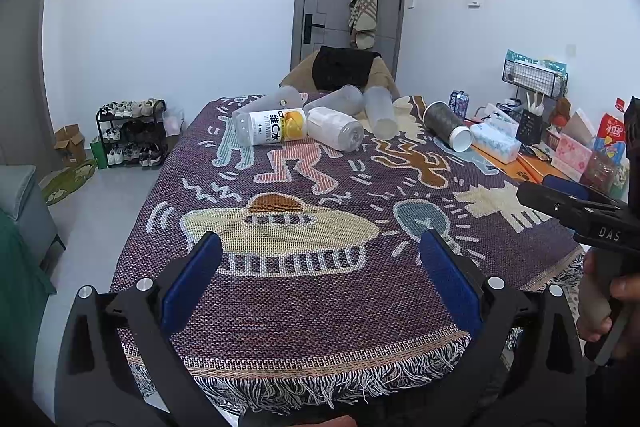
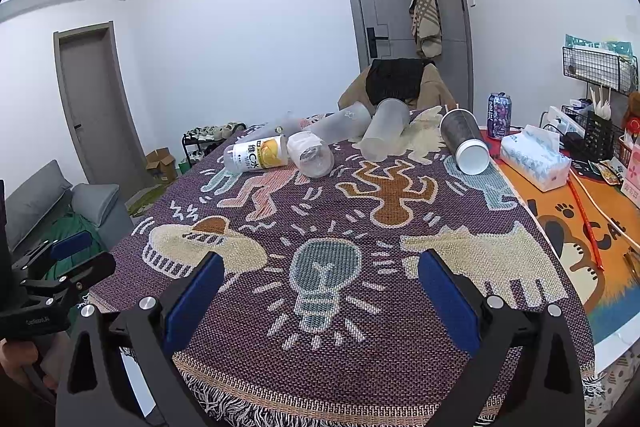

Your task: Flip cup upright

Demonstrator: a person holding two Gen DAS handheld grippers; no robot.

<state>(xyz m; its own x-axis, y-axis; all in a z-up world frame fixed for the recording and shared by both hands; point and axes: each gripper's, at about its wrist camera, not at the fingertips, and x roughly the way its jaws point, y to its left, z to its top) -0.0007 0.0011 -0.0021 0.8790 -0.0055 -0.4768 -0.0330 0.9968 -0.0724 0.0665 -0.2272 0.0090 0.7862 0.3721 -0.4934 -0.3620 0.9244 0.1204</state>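
Two wrist views over a table draped with a woven patterned blanket (image 1: 320,307) whose fringe hangs at the near edge. The left gripper (image 1: 320,279) hovers above the near part of the blanket with its blue-padded fingers (image 1: 192,279) spread wide and nothing between them; the right gripper (image 2: 320,299) is held likewise, jaws wide apart and empty, over the light-bulb motif. Each gripper also shows at the margin of the other's view, held in a hand (image 1: 600,311). All cups lie on their sides in a cluster at the far end of the blanket, well apart from both grippers. From left to right: a frosted cup (image 1: 268,103) at the far left; a labelled cup with orange fruit print (image 1: 272,131) just in front of it; a clear cup with white contents (image 1: 336,127), its base toward the cameras, touching the labelled one; a second frosted cup (image 1: 340,100) behind these; a third frosted cup (image 1: 380,111) with its mouth toward the near side; and, set apart at the right, a dark cup with a white interior (image 1: 448,125), mouth facing near and right. Just beyond the blanket's right edge are a tissue pack (image 2: 534,157) on an orange mat (image 2: 588,227) and an upright drink can (image 2: 499,115). A grey door (image 2: 404,7) with hanging garments stands behind the table.
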